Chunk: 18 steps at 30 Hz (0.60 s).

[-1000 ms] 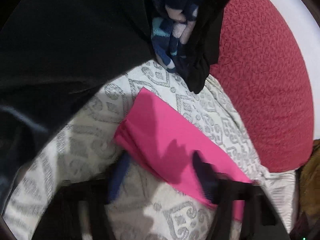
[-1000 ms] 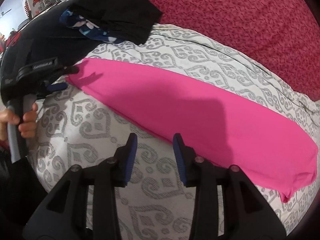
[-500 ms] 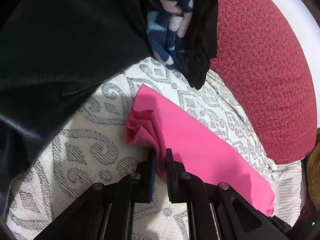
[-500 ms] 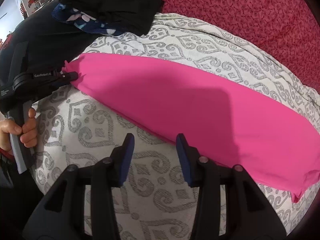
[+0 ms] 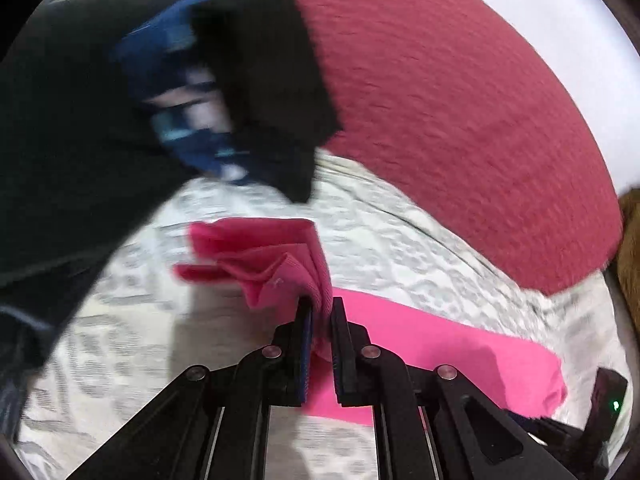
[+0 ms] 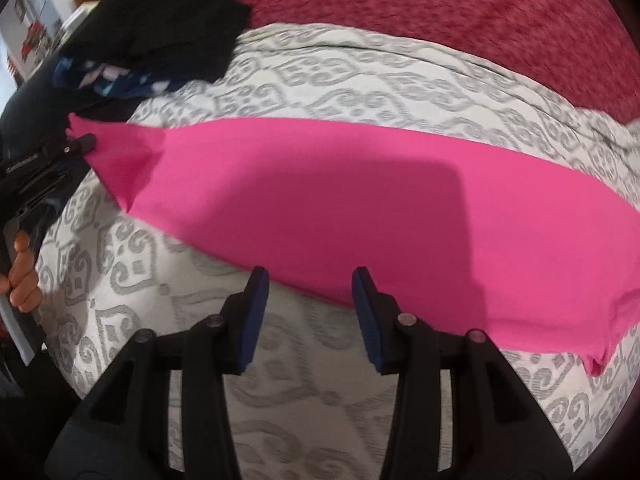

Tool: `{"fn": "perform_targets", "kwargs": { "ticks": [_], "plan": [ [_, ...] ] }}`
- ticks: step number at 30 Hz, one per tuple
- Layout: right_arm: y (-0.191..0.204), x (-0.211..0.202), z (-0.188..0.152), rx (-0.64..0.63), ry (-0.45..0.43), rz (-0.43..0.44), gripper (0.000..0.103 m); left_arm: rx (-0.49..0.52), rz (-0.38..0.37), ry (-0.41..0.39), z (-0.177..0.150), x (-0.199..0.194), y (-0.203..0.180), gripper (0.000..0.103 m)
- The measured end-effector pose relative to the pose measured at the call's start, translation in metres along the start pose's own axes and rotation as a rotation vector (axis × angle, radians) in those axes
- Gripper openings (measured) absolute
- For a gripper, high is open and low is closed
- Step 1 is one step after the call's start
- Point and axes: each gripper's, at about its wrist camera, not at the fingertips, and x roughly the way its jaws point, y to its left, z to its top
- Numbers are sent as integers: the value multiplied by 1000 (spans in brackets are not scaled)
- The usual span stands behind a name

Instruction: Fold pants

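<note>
The pink pants (image 6: 360, 208) lie as a long folded strip across a white cover with grey patterns (image 6: 160, 280). My left gripper (image 5: 320, 308) is shut on the left end of the pink pants (image 5: 280, 260) and holds that end bunched and raised off the cover. In the right wrist view the left gripper (image 6: 86, 142) shows at the strip's left tip. My right gripper (image 6: 306, 280) is open and empty, at the near edge of the strip's middle.
A pile of black and blue patterned clothes (image 6: 152, 40) lies at the far left, also in the left wrist view (image 5: 192, 112). A dark red textured bedspread (image 6: 440, 8) lies beyond the patterned cover. A hand (image 6: 20, 280) holds the left gripper's handle.
My left gripper closed on the pants' end and has lifted and pulled it, bunching the fabric. My right gripper moved a little closer to the strip, still open.
</note>
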Motion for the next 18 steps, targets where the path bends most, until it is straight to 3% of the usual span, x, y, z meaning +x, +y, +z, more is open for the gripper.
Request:
{"fn": "perform_targets", "kwargs": {
  "ticks": [10, 18],
  "plan": [
    [-79, -16, -17, 201, -15, 47, 45, 223, -90, 146, -48, 60, -110, 8],
    [-97, -11, -9, 293, 11, 192, 45, 411, -74, 217, -76, 80, -135, 8]
  ]
}}
